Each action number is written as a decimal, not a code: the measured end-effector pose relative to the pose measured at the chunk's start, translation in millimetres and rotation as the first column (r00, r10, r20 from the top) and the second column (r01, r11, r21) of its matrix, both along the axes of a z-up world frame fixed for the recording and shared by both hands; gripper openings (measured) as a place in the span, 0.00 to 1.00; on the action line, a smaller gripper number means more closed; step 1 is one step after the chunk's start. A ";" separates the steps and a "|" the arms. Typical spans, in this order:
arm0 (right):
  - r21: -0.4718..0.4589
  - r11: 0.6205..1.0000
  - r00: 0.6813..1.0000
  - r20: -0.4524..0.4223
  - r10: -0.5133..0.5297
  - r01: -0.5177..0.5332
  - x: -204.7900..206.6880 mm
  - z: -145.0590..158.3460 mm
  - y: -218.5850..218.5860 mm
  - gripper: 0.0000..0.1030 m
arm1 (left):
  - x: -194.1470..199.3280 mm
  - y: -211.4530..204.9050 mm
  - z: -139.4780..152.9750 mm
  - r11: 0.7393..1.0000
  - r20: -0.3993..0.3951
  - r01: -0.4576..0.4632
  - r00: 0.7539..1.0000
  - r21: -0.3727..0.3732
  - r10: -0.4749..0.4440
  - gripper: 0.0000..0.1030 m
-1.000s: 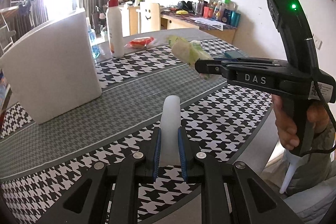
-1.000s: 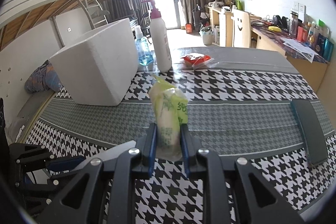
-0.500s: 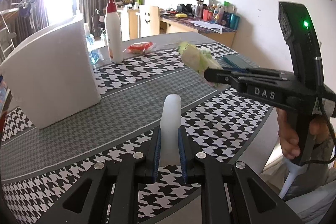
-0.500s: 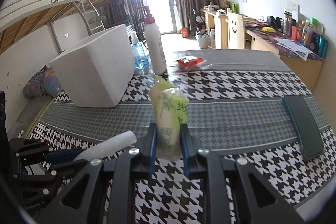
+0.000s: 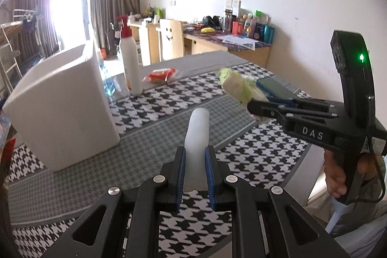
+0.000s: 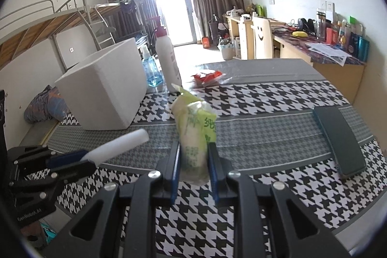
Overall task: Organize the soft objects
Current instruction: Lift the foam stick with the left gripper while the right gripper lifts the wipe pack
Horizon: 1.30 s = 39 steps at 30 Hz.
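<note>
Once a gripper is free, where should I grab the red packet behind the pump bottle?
Take the red packet across its narrow middle, coming from above with the fingers pointing down. It lies flat on the table, so a low side approach offers little to pinch. Stay on the side away from the pump bottle, which stands close beside it.

claw [image 5: 195,175]: black frame | blue pads | silver screws | "DAS" label

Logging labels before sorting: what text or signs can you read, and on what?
"DAS": white letters on the black right hand-held gripper.
"GenRobot.AI": faint, on the black left hand-held gripper.
Green print on the yellow-green plastic packet: not legible.
Red-capped white pump bottle: label blurred.
</note>
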State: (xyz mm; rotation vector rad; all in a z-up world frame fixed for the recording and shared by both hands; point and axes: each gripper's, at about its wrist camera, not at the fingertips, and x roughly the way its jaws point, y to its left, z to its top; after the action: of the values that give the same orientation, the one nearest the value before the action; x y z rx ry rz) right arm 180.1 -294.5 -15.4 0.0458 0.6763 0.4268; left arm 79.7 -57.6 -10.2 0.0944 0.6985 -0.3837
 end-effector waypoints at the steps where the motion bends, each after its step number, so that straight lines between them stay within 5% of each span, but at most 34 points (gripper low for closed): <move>1: 0.002 1.000 1.000 0.001 -0.002 0.002 0.2 0.5 -0.8 0.24 | 1.1 -0.2 2.6 1.000 0.008 -0.003 1.000 -0.004 0.004 0.17; 39: -0.001 1.000 0.991 0.129 0.031 -0.031 11.9 37.4 14.3 0.25 | 14.3 21.9 37.0 0.996 0.131 -0.093 0.987 -0.014 0.094 0.17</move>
State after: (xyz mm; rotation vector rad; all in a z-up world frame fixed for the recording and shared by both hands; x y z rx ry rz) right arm 192.0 -280.3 22.0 0.0086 0.5502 0.4563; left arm 94.0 -35.7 26.7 0.0786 0.5685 -0.2872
